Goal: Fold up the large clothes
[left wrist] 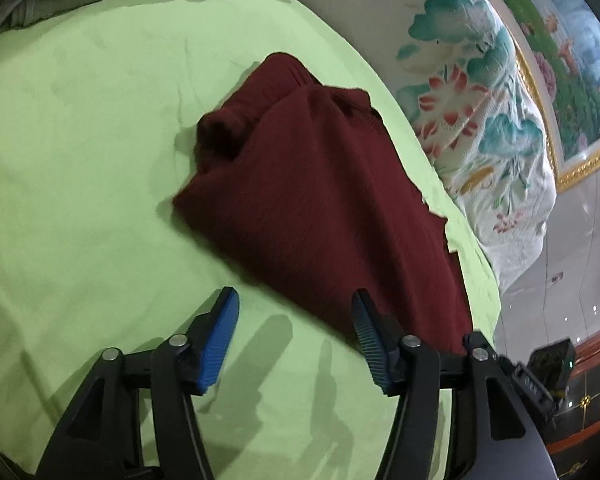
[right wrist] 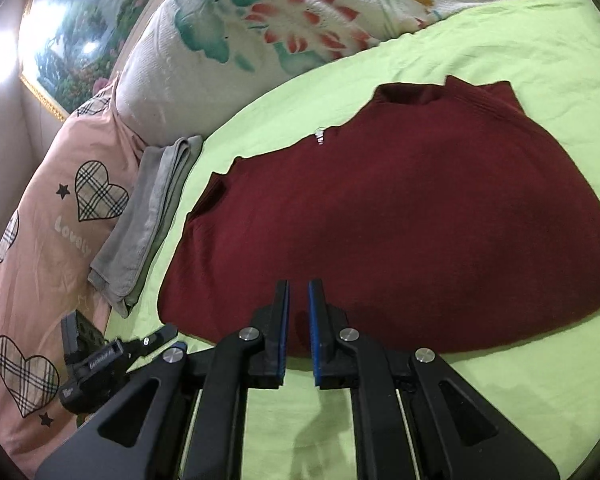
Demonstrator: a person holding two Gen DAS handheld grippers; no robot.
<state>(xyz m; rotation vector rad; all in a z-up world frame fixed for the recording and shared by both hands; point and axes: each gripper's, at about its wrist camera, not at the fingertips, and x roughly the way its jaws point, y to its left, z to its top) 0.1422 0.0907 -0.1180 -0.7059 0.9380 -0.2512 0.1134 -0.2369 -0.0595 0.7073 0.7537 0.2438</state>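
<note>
Maroon sweater (right wrist: 400,216) flat on green sheet (right wrist: 500,60), collar toward floral pillow (right wrist: 260,32)

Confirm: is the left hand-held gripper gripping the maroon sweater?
No, the left hand-held gripper is wide open above the green sheet, beside the maroon sweater.

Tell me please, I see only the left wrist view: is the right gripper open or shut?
Observer: The right gripper is almost shut; only a narrow gap is left, at the sweater's near edge.
Operator: Is there anything on the sweater's far edge?
Observer: Yes, a small white tag sits there, not far from the collar.
Operator: What lies beside the towel?
Observer: On the towel's far side from the sweater lies a pink pillow with checked hearts.
</note>
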